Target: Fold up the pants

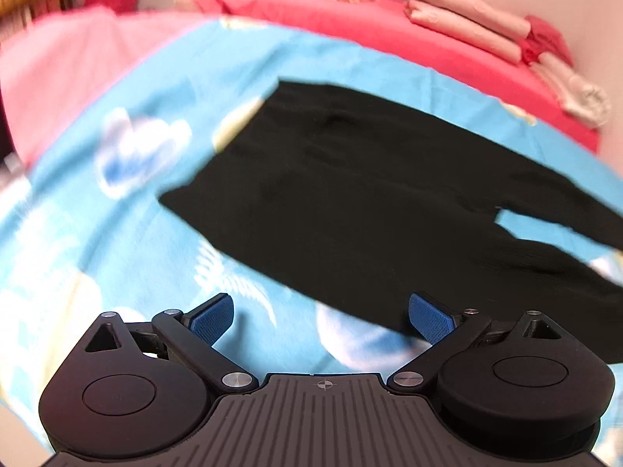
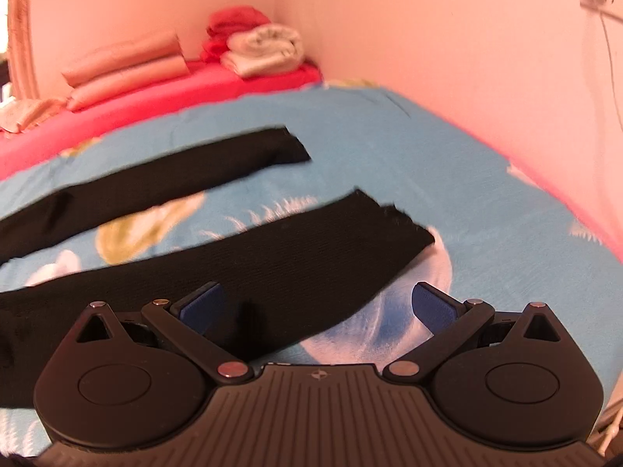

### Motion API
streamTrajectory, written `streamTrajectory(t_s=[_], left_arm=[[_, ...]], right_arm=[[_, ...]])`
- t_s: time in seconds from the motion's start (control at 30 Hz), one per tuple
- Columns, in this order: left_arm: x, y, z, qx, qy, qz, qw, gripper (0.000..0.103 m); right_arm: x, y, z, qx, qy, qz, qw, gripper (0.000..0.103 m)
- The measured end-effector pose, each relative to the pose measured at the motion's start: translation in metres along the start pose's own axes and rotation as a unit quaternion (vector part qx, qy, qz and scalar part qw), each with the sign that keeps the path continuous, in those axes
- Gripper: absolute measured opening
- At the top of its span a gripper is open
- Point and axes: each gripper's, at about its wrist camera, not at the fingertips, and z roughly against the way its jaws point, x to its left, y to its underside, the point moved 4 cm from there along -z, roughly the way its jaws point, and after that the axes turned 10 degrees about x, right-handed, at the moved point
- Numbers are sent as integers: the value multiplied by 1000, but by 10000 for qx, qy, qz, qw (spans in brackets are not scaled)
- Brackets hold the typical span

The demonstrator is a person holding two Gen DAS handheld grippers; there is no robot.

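Two grippers, one in each of your hands, hang above a bed, and both have their blue-padded fingers spread wide with nothing between them. Your left gripper (image 1: 321, 317) looks over the waist end of a pair of black pants (image 1: 373, 210), which lie flat and unfolded on a light blue blanket (image 1: 117, 210) printed with white and pale yellow shapes. In this view the waistband sits toward the middle of the blanket, and the garment runs off to the right, where a narrow wedge of blue shows the split between the two legs. The right finger pad (image 1: 430, 317) of this gripper sits just over the near edge of the black cloth; you cannot tell whether it touches. Your right gripper (image 2: 317, 305) looks over the leg ends of the pants (image 2: 272, 268). The two legs lie apart with a strip of blanket (image 2: 389, 155) between them, both cuffs pointing toward the blanket's right edge beside the wall. The nearer leg passes under this gripper's left finger pad (image 2: 202, 307), while the right pad hangs over bare blanket. Along the far edge of the bed, a red sheet (image 2: 163, 97) carries rolled pink cloths (image 2: 128, 62) and a folded pale towel (image 2: 264, 50) in the corner by the wall. Both views are somewhat blurred.
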Motion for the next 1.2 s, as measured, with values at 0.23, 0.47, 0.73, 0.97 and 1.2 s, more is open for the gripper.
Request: streamTrajectory(t_s=[0.23,0.47,0.73,0.97,1.2], left_arm=[[9,-7,-24,301,976,583,9931,103],[7,-16,-27,61,1066,568,9927,103],[-8,-22,-34,-26,511,414,9978,103],[-35,-26,-49,-44,-462,1,9989,103],[-33,-28,-51,-67,-476,-69,9988,103]], right_arm=[[13,0,31,194,-1838,-249,9825,102],[5,19,26,978,-3013,-1097,9421,101],[7,17,-6,1071,-2948,-1568,9365,93],[13,13,-12,978,-2664,-1471,9475,85],[9,18,-11,945,-2503,-1464,9523,76]])
